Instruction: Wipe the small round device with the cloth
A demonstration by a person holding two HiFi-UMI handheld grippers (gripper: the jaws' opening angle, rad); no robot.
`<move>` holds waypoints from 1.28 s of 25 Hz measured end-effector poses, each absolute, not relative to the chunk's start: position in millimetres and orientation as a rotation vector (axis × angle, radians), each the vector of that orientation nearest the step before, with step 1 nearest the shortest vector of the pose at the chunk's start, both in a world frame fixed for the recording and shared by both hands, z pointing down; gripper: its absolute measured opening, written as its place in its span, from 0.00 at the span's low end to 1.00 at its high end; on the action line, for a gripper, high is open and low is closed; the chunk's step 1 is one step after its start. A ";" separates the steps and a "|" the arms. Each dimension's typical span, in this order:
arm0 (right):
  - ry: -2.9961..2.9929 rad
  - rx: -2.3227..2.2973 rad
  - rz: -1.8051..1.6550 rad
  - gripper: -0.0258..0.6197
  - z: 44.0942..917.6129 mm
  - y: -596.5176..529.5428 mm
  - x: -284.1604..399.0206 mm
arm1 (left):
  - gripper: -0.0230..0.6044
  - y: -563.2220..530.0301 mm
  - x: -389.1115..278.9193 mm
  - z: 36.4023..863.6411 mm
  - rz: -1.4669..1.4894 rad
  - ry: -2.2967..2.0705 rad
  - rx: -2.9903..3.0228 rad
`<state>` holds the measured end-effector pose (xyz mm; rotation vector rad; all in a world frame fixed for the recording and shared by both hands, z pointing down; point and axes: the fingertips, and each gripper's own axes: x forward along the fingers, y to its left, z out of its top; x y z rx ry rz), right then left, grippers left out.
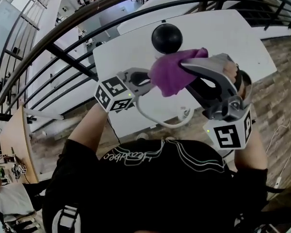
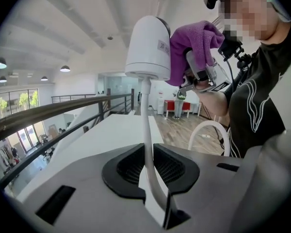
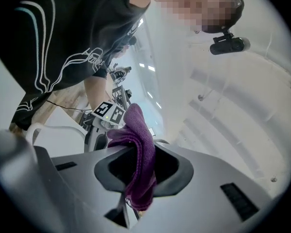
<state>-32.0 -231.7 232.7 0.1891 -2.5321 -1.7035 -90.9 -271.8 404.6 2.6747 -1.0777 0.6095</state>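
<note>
The small round device point(image 1: 167, 38) shows its black dome in the head view and its white body point(image 2: 148, 47) in the left gripper view. It is raised above the table on a white stem point(image 2: 145, 125). My left gripper point(image 1: 146, 84) point(image 2: 150, 168) is shut on that stem. A purple cloth point(image 1: 172, 72) point(image 2: 194, 40) point(image 3: 136, 130) hangs bunched from my right gripper point(image 1: 186, 67) point(image 3: 138, 173), which is shut on it. The cloth presses against the side of the device's white body. The right gripper also shows in the left gripper view, behind the cloth.
A white table point(image 1: 233, 38) lies below the device. A white cable point(image 1: 160, 121) point(image 2: 203, 130) loops down toward the person's black shirt point(image 1: 150, 188). A dark curved railing point(image 1: 63, 52) runs along the left and top; wooden floor point(image 1: 281, 96) is at the right.
</note>
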 end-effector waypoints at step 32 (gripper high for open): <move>-2.652 -0.057 -1.401 0.14 303.1 -243.3 -47.6 | 0.13 -274.7 -99.2 410.1 0.568 -1.146 2.675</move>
